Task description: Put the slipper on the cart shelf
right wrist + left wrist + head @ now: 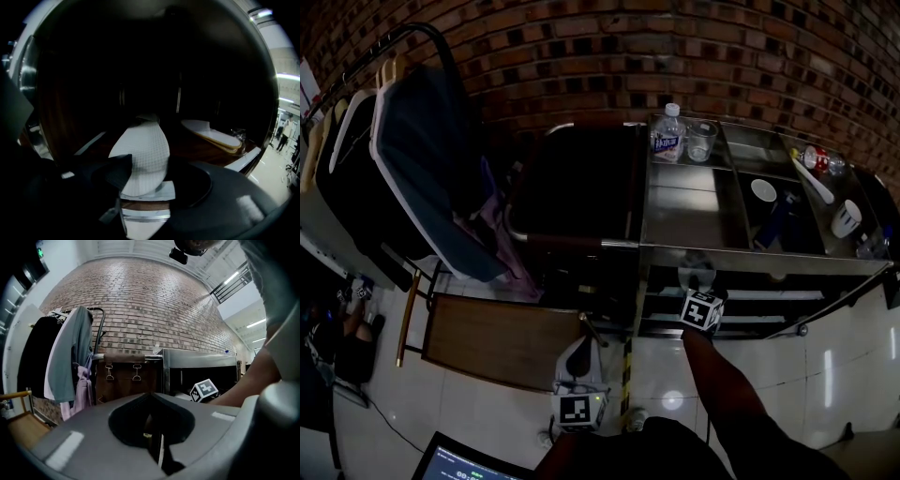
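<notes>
A water bottle (668, 131), a glass cup (701, 141), a white bowl (763, 190) and a mug (846, 218) are being carried on the steel cart (675, 220). Its wooden lower shelf (189, 144) (dimly lit) is being occupied by a white slipper (143, 157) and stacked slippers (212, 135).

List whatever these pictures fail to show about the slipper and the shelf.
- Right gripper view: the slipper shows one textured white face; its other side is hidden, and darkness swallows the back of the shelf.
- Head view: the cart's steel top covers that slipper.
- Head view: the bottle label is too small to read.
</notes>
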